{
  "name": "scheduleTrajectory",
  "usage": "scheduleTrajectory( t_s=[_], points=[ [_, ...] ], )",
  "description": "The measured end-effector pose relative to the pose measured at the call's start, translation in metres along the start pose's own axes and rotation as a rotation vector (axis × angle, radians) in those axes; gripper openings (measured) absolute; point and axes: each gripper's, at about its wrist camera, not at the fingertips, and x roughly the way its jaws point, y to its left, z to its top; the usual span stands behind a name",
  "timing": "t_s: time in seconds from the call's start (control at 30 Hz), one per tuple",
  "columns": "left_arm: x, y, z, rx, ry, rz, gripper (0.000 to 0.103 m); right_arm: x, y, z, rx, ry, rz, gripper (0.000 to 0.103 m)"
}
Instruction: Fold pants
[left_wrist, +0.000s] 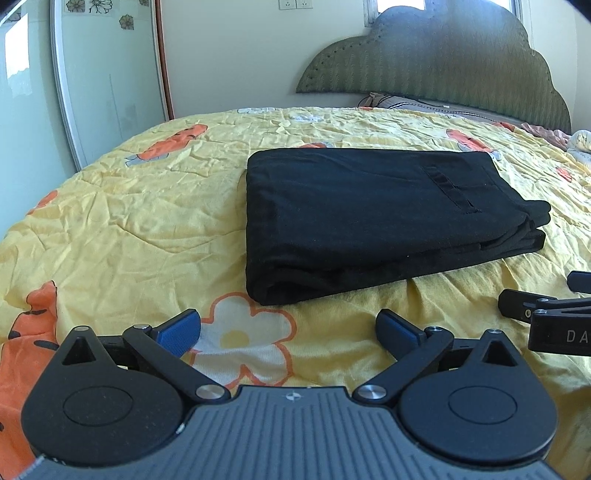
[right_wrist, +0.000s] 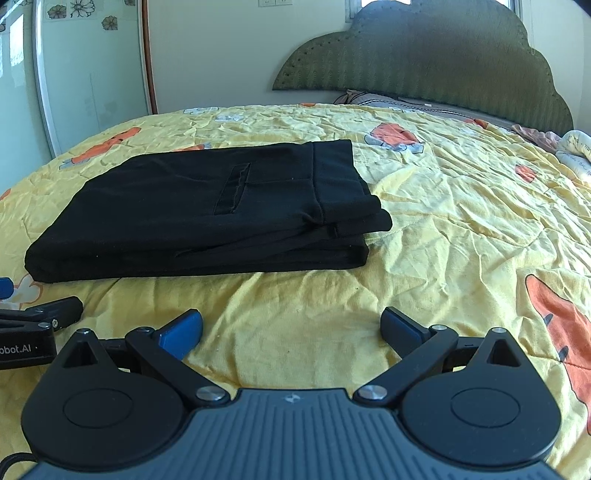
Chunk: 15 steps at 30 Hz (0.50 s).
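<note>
Black cotton pants (left_wrist: 373, 218) folded into a neat stack, mid-frame on yellow floral quilt (left_wrist: 147, 229). Left gripper (left_wrist: 288, 328) and right gripper (right_wrist: 291, 328) spread wide, empty, low in frame, likely finished.

Bare yellow bedspread (right_wrist: 461, 221) is seen between the folded black pants (right_wrist: 207, 214) and both grippers, and also wide to the right of the pants. Behind, the way is closed by the green headboard (right_wrist: 424, 55) and what is probably pillows (right_wrist: 376, 98).

Black pants (left_wrist: 369, 218), folded into a flat layered rectangle, lying on the bed
</note>
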Motion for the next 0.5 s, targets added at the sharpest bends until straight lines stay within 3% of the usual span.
scheduleTrajectory(
  t_s=[0.5],
  points=[
    [0.0026,0.0051,0.0004,-0.031,0.011,-0.024,0.103,0.0004,-0.0009,0.0001,-0.004,0.001,0.003,0.103]
  ],
)
